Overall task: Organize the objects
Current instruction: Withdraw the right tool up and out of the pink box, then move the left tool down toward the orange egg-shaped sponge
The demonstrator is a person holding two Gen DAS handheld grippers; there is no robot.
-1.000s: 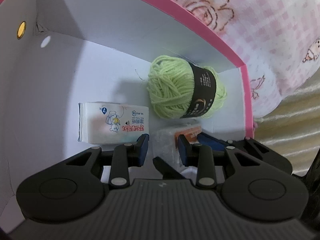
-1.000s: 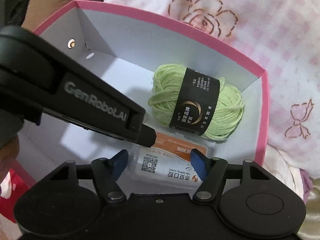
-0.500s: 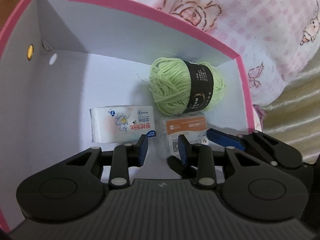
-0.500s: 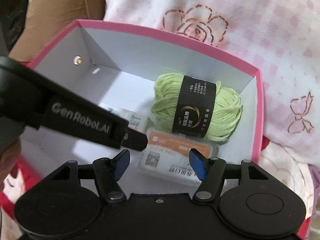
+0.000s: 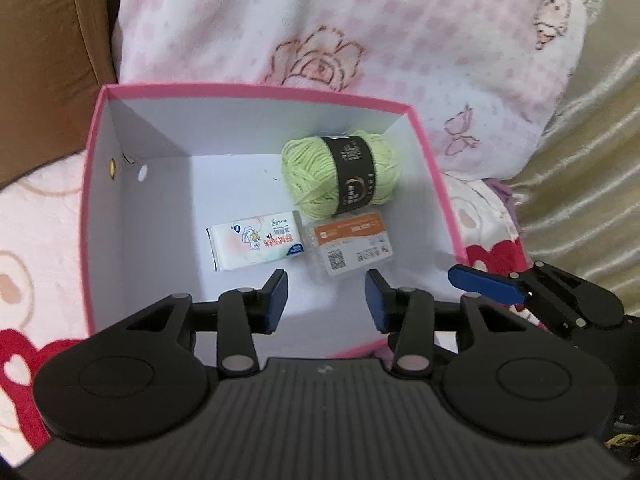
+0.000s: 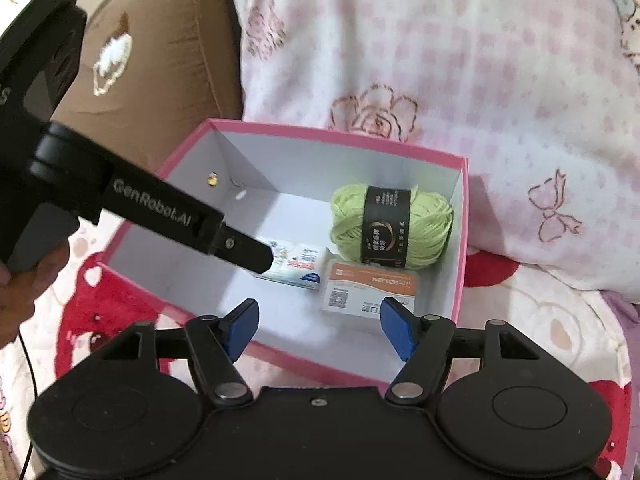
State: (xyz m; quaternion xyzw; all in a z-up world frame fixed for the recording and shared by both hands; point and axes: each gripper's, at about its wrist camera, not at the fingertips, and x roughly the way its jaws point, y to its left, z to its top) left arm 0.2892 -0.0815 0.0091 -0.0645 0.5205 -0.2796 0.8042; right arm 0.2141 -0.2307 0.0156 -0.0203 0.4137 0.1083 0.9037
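A soft white blanket with pink checks and brown outlined roses [image 5: 320,32] lies heaped beyond the claws' tips in both views. A brown cushion with a white embroidered figure [image 6: 160,52] sits off to the upper left. A shiny, ribbed, pale-gold fabric [image 5: 592,152] fills the right side ahead of the left claw.

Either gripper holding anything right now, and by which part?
Nothing held. Left gripper is opening with nothing between its jaws; right gripper is open and empty. All three items lie in the pink box.
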